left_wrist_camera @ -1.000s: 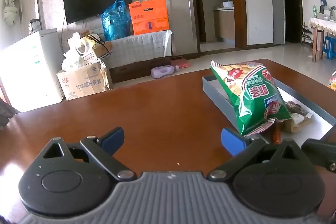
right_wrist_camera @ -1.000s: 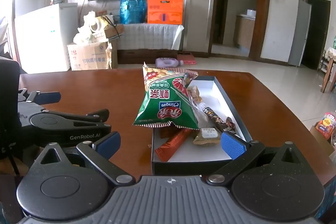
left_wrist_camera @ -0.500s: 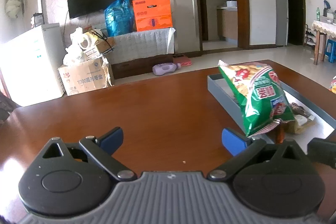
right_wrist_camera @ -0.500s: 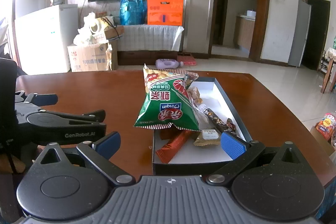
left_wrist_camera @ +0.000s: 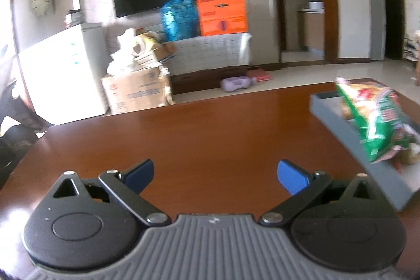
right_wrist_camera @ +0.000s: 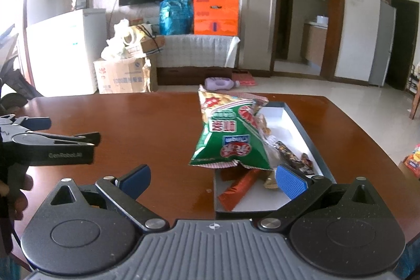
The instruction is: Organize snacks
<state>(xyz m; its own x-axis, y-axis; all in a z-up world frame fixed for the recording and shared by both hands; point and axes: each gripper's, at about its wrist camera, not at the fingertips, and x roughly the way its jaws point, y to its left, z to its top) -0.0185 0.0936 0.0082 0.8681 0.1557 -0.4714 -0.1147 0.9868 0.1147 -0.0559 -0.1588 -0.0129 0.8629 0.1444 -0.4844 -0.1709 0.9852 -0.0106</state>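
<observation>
Your tray sits on the table, right of centre, with the chip bag propped over its left wall. Behind the bag, in the tray, lie a snack bar and candy (partly hidden), while your left gripper is well off to the left.

Left gripper: hovering level, blue fingers spread wide, gripping nothing. Right gripper: hovering level, fingers spread wide, gripping nothing. Left gripper is showing side-on at far left in the right wrist view.

Green chip bag propped over grey box edge — orange bar inside
</observation>
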